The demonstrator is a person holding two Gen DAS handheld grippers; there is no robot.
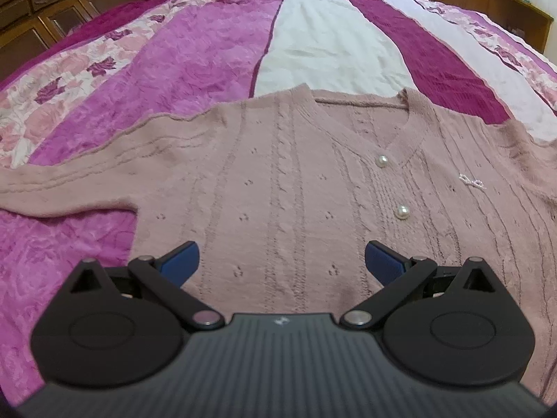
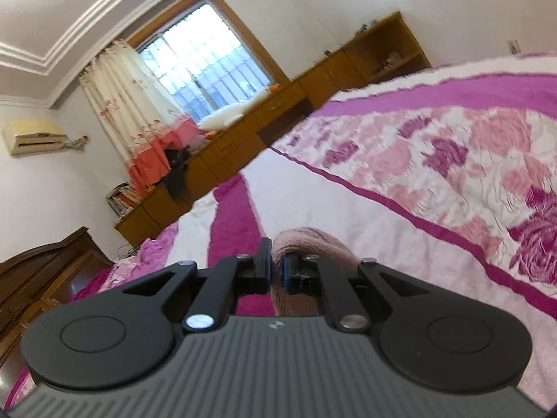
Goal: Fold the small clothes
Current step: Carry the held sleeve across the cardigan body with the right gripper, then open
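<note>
A dusty-pink knitted cardigan point(image 1: 278, 174) with pearl buttons point(image 1: 402, 212) lies flat, front up, on the bed; its left sleeve point(image 1: 52, 191) stretches out to the left. My left gripper point(image 1: 282, 261) is open and empty, hovering over the cardigan's lower body. My right gripper point(image 2: 277, 268) is shut on a fold of the pink cardigan point(image 2: 306, 244) and holds it lifted above the bedspread, the view tilted. The rest of the cardigan is hidden in the right wrist view.
The bedspread point(image 1: 195, 55) has magenta, white and rose-print stripes. Wooden cabinets point(image 1: 41, 17) stand beyond the bed. In the right wrist view a wooden desk unit point(image 2: 264, 122), a curtained window point(image 2: 209, 66) and an air conditioner point(image 2: 33, 137) line the walls.
</note>
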